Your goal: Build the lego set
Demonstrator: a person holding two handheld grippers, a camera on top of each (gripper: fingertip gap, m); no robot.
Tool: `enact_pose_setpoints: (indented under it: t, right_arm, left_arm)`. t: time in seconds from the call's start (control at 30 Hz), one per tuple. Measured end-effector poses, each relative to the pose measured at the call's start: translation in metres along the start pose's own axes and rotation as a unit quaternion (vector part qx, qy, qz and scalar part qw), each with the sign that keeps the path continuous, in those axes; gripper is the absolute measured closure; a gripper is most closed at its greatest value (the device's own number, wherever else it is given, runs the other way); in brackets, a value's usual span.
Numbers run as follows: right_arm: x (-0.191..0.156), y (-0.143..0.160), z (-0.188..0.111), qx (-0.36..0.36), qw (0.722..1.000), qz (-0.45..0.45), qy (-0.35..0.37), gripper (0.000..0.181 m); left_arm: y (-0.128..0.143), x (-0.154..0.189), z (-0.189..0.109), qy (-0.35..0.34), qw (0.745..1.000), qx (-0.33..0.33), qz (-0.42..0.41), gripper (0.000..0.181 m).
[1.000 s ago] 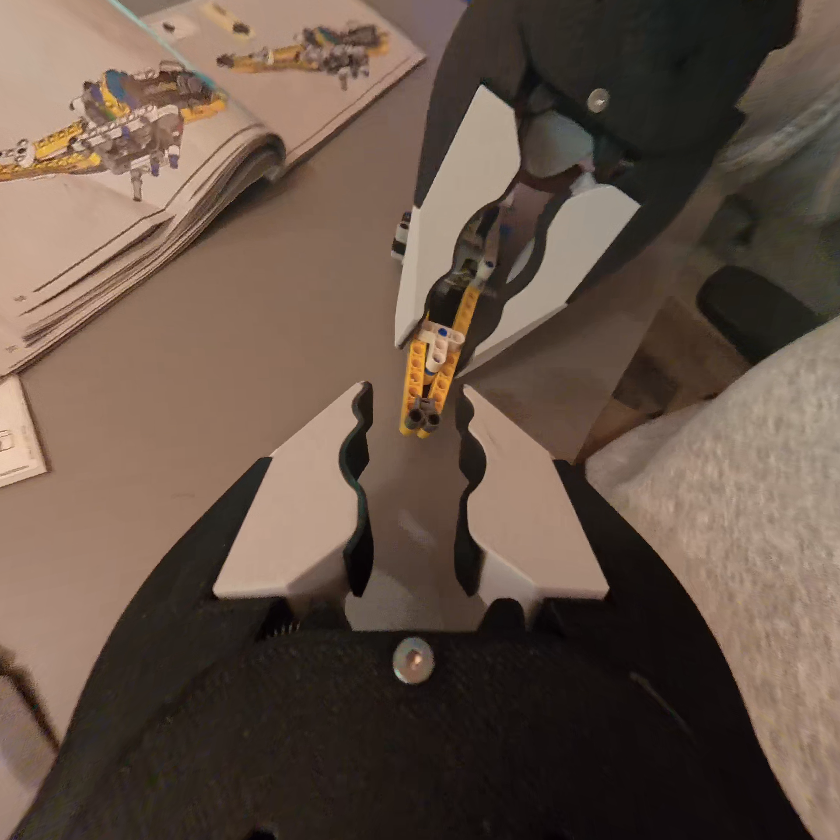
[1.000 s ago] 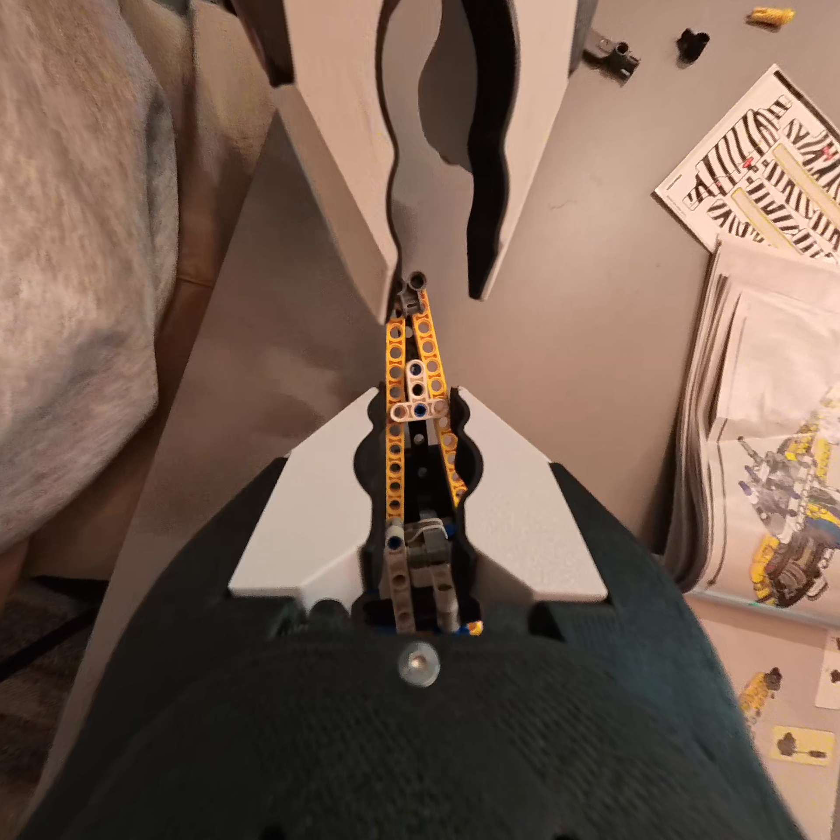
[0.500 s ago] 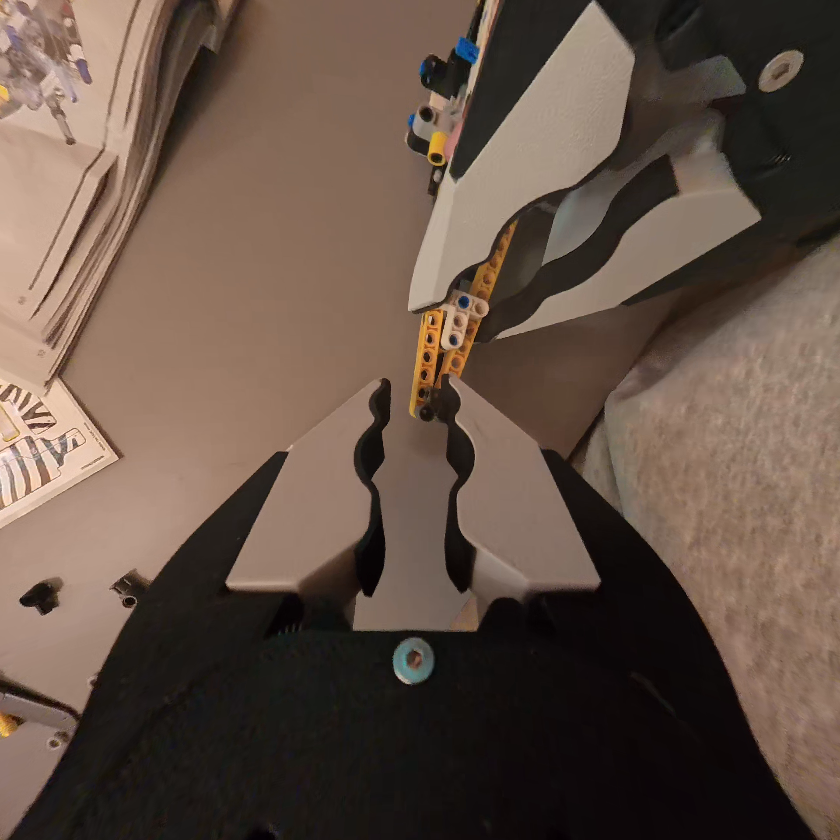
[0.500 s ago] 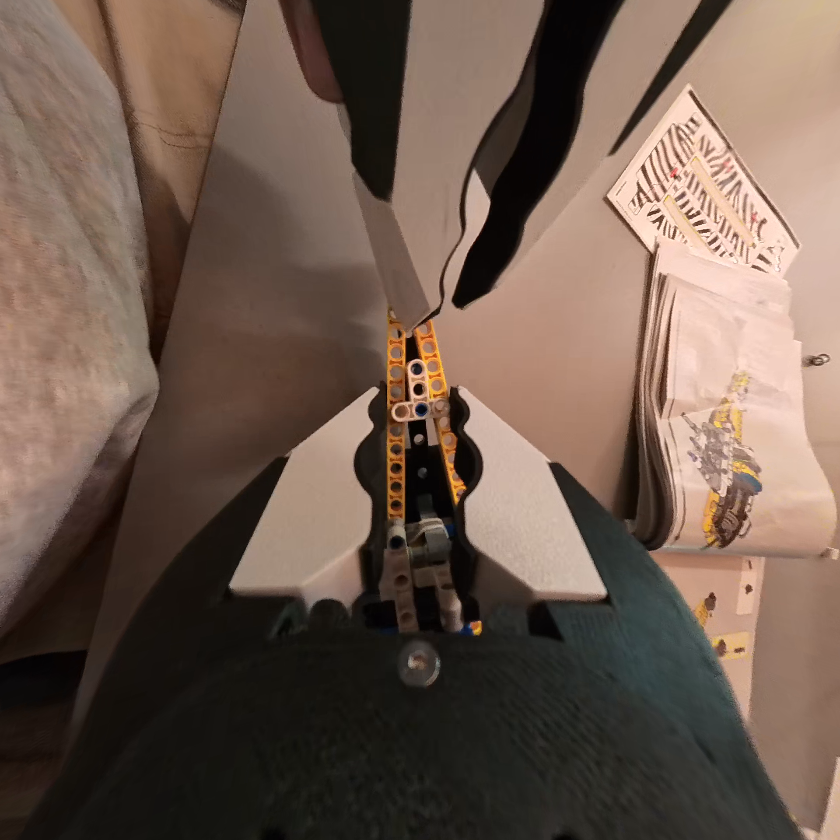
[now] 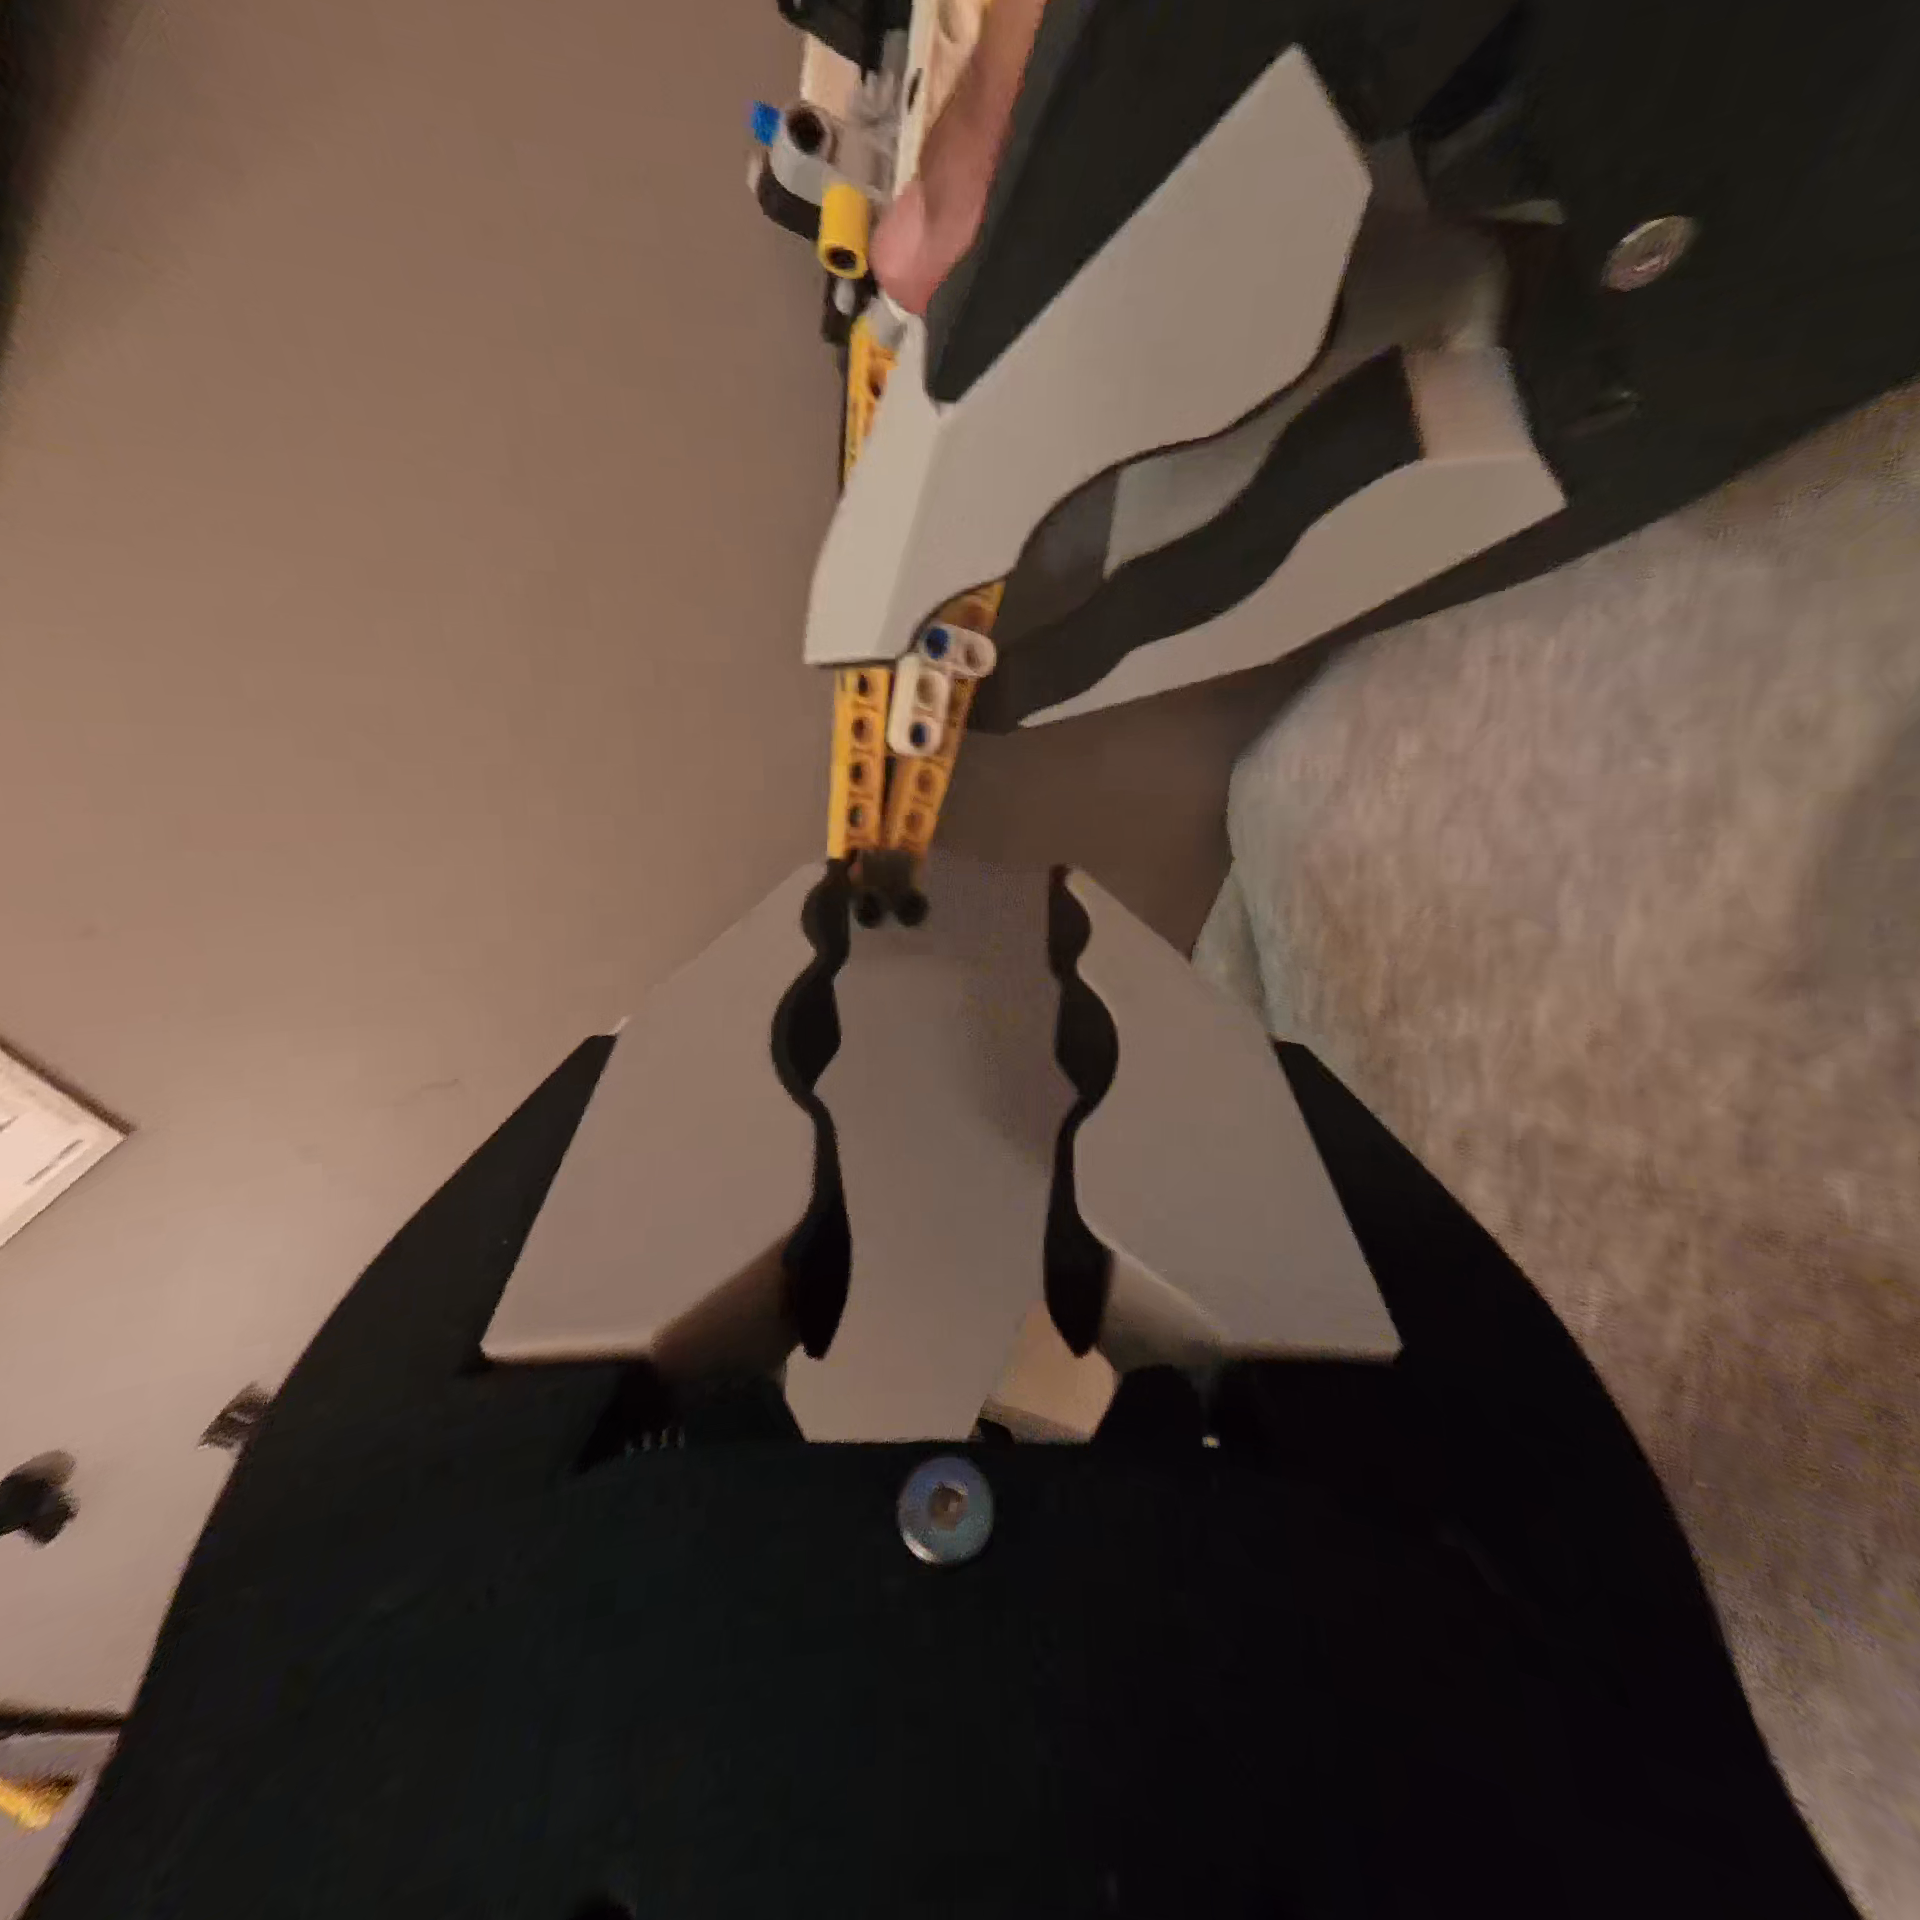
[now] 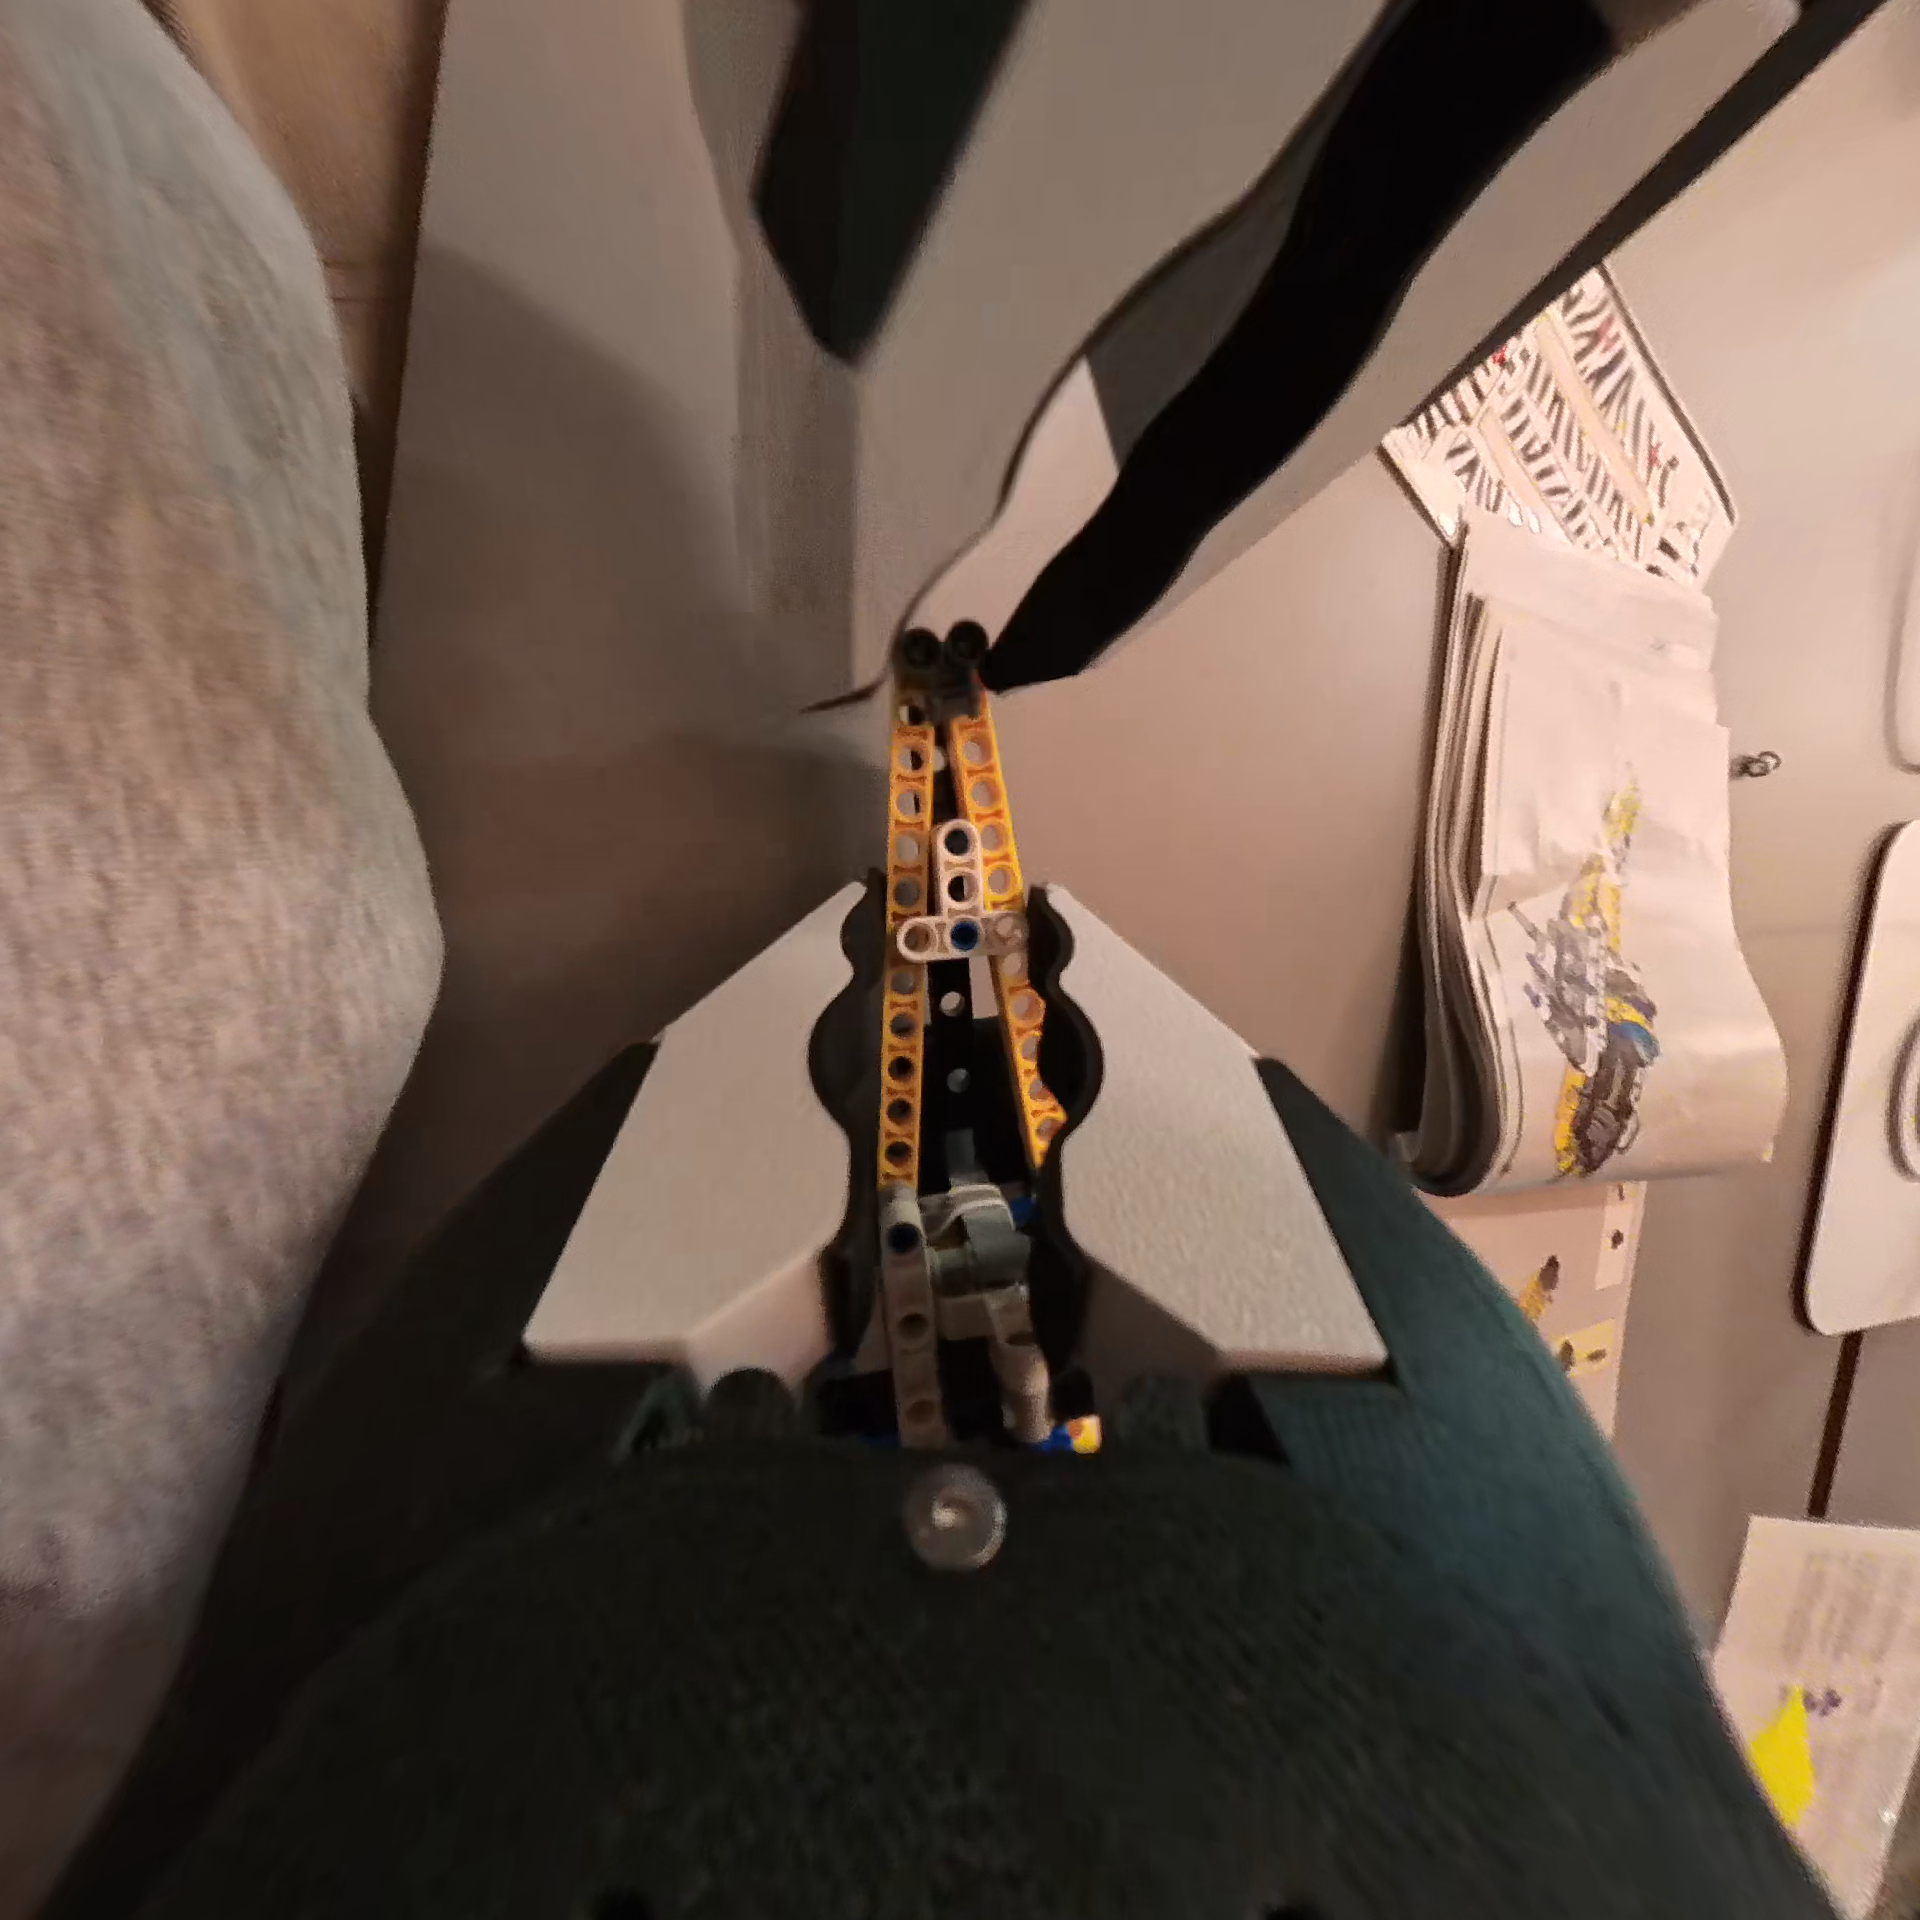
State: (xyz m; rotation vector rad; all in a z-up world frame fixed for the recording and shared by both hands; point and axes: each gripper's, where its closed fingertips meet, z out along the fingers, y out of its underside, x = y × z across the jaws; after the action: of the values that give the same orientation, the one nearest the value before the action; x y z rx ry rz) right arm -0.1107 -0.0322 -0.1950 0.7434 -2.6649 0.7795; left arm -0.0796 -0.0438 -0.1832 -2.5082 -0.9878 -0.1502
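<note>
My right gripper (image 6: pixel 956 888) is shut on a Lego assembly (image 6: pixel 940 831) of two long yellow beams with a white T-piece and grey parts at the rear. The beams stick out forward and end in a black double connector (image 6: pixel 943 652). My left gripper (image 5: pixel 940 888) is open, its jaws well apart. The black connector (image 5: pixel 885 906) sits beside my left fingertip (image 5: pixel 821 894), not clamped. The left gripper (image 6: pixel 977 634) shows at the top of the right wrist view, its tip at the connector. The right gripper (image 5: pixel 935 665) shows at the upper right of the left wrist view.
All this is held above a grey table (image 5: pixel 364 520). An open instruction booklet (image 6: pixel 1579 935) and a zebra-striped sticker sheet (image 6: pixel 1558 447) lie nearby. A person's grey clothing (image 5: pixel 1558 1039) is close on one side. Small black pieces (image 5: pixel 31 1507) lie on the table. My hands' fingertips stand some 4 cm from each other.
My left gripper's jaws have spread wider, and the black connector now sits at the left fingertip instead of between the tips. Both grippers have tilted. The right keeps its hold.
</note>
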Motion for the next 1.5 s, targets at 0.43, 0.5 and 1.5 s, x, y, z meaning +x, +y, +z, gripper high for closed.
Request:
enact_pose_setpoints:
  t: [0.43,0.5,1.5]
  right_arm:
    - [-0.001,0.001,-0.001,-0.012,1.0,0.005,0.019,0.155]
    - [-0.002,0.002,0.0,-0.017,1.0,0.009,0.021,0.156]
    - [-0.009,0.007,-0.004,-0.031,0.998,0.018,0.048,0.156]
  left_arm:
    - [-0.004,-0.016,0.005,-0.045,0.998,0.034,-0.032,0.167]
    - [-0.005,-0.017,0.007,-0.046,0.997,0.045,-0.045,0.168]
    - [-0.011,-0.016,0.015,-0.07,0.988,0.095,-0.097,0.169]
